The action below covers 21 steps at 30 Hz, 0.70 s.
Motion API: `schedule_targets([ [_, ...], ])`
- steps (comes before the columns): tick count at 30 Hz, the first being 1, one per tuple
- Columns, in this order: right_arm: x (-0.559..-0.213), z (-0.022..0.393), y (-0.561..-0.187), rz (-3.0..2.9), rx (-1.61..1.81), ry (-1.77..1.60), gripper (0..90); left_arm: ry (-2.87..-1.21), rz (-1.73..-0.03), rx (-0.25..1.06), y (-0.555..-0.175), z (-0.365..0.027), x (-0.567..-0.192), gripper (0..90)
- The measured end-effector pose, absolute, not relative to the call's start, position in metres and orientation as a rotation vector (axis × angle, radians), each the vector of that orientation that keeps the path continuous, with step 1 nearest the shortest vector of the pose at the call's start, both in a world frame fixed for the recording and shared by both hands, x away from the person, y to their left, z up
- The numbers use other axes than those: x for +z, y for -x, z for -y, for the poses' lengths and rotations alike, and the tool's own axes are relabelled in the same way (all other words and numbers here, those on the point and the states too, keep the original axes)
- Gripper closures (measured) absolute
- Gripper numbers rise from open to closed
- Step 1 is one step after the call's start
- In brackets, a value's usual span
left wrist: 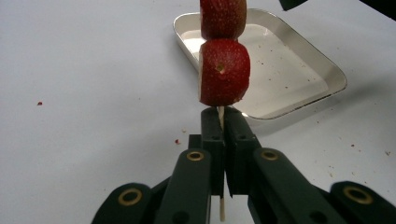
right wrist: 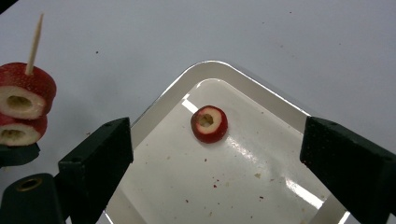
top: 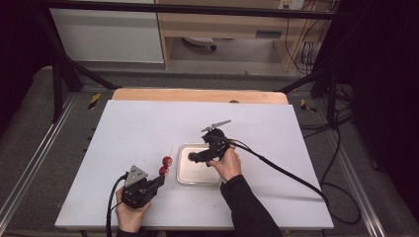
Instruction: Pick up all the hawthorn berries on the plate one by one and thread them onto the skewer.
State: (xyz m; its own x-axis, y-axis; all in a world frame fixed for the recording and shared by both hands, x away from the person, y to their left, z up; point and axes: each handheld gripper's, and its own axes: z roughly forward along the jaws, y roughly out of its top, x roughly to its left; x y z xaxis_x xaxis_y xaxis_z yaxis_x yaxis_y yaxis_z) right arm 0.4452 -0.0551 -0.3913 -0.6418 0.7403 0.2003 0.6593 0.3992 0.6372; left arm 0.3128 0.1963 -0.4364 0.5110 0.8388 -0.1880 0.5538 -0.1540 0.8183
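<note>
On the white table (top: 148, 123), the left hand-held gripper (left wrist: 219, 122) pinches a thin wooden skewer (left wrist: 220, 114) threaded with two red strawberry slices (left wrist: 223, 72), while the right hand-held gripper (right wrist: 215, 158), jaws spread, hovers over a third slice (right wrist: 209, 123) in the shallow metal tray (right wrist: 163, 100).

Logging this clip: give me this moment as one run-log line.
left tongs: shut on skewer, two fruit rings threaded | right tongs: open above tray | loose ring: in tray, untouched

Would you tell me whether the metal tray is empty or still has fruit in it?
Not empty: one red cored fruit piece lies in the tray, between the right gripper's open jaws.
</note>
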Motion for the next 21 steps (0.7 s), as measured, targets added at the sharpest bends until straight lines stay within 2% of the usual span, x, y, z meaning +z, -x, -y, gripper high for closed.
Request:
schedule_targets([
  [5, -0.393, 0.045, -0.452, -2.536, 1.032, -1.311, 15.5, -1.833, -1.161, 0.392, -0.313, -0.197, -0.436, 87.9],
  [14, -0.4, 0.027, -0.461, -2.551, 0.959, -1.38, 32.0, -1.831, -1.164, 0.388, -0.313, -0.199, -0.437, 87.8],
  [21, -0.404, 0.021, -0.467, -2.572, 0.875, -1.492, 40.3, -1.832, -1.161, 0.381, -0.313, -0.199, -0.437, 87.8],
])
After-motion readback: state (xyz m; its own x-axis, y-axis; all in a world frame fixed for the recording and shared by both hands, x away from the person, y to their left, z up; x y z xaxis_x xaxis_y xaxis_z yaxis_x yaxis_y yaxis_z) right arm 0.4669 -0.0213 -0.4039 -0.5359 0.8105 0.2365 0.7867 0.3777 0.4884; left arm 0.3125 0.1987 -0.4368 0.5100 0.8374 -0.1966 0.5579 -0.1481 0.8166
